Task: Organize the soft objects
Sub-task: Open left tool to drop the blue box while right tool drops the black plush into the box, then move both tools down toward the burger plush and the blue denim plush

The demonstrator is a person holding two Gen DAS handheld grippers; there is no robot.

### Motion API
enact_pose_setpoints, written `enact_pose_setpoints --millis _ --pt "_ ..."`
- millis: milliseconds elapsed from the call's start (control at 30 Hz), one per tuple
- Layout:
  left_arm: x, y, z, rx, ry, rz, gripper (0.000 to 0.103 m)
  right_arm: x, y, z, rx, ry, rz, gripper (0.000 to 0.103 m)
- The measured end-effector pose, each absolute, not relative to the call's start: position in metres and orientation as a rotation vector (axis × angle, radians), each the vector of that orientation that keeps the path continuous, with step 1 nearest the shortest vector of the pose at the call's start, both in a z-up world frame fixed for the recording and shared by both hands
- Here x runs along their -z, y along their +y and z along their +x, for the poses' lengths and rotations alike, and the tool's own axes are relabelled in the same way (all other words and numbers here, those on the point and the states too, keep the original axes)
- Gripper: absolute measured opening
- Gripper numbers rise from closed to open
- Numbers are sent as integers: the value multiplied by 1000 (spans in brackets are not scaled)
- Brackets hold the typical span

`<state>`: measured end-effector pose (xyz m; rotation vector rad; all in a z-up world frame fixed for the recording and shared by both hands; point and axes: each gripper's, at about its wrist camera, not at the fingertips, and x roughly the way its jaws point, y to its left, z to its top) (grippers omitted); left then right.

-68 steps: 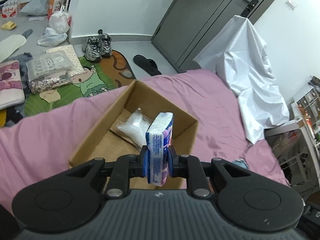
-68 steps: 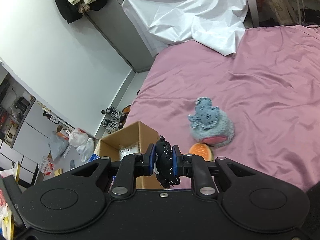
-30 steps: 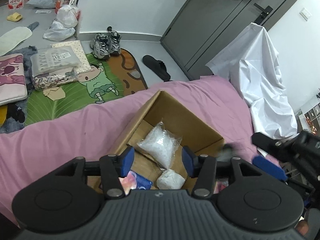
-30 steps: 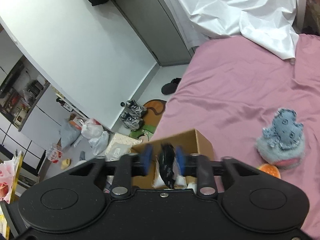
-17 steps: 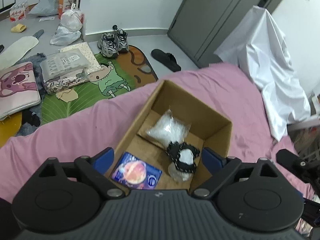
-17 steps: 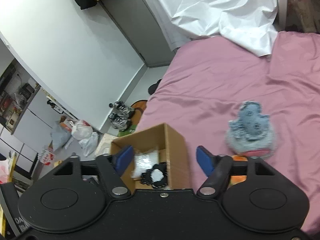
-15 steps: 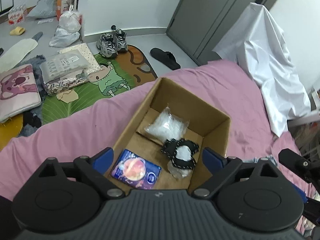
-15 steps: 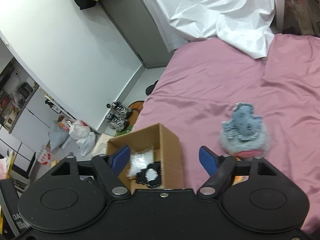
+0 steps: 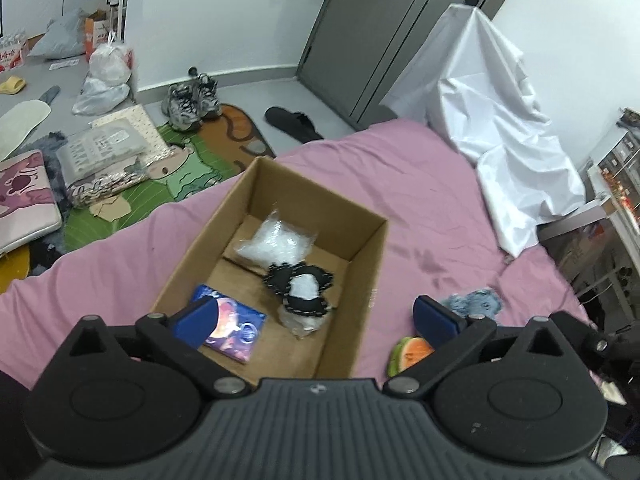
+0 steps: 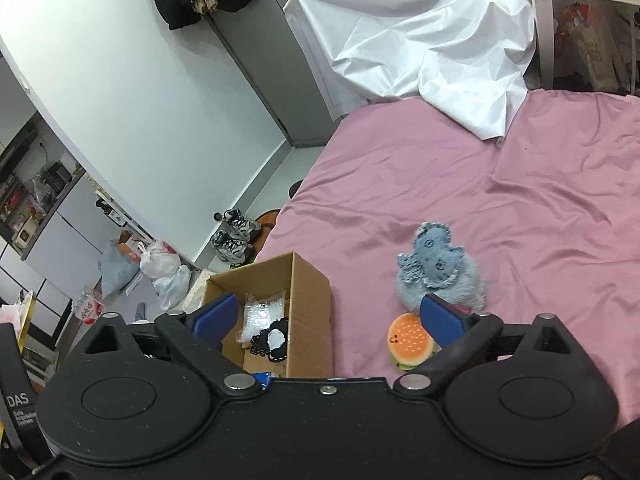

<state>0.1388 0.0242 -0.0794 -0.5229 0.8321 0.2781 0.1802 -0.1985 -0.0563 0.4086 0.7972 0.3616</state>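
Note:
An open cardboard box (image 9: 372,248) sits on the pink bed (image 9: 420,200). Inside it lie a blue tissue pack (image 9: 236,330), a black frilled pouch (image 9: 298,284) and a clear bag of white filling (image 9: 276,242). My left gripper (image 9: 316,316) hovers above the box's near end, its jaws opening wide with nothing between them. My right gripper (image 10: 328,314) hangs over the bed between the box (image 10: 312,300) and a grey-blue plush (image 10: 436,272), its jaws also opening and empty. A burger toy (image 10: 410,340) lies in front of the plush.
A white sheet (image 9: 500,140) drapes over furniture at the bed's far side. On the floor beyond the bed edge are sneakers (image 9: 192,100), a black slipper (image 9: 294,122), plastic bags (image 9: 106,76) and a green mat (image 9: 120,200). A grey door (image 9: 392,32) stands behind.
Both grippers let go: the blue pack and the black pouch now lie in the box. Both sets of jaws spread wide. The right view swung toward the plush and burger toy.

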Motion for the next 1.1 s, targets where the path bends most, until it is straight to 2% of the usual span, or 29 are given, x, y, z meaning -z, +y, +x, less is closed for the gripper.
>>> enact_pose_setpoints --millis 133,1100 --pt "71 13 136 -277 807 -510 103 55 -213 176 -357 791 424 103" --pt "58 -50 135 -257 870 -355 103 70 -289 168 -346 833 481 103"
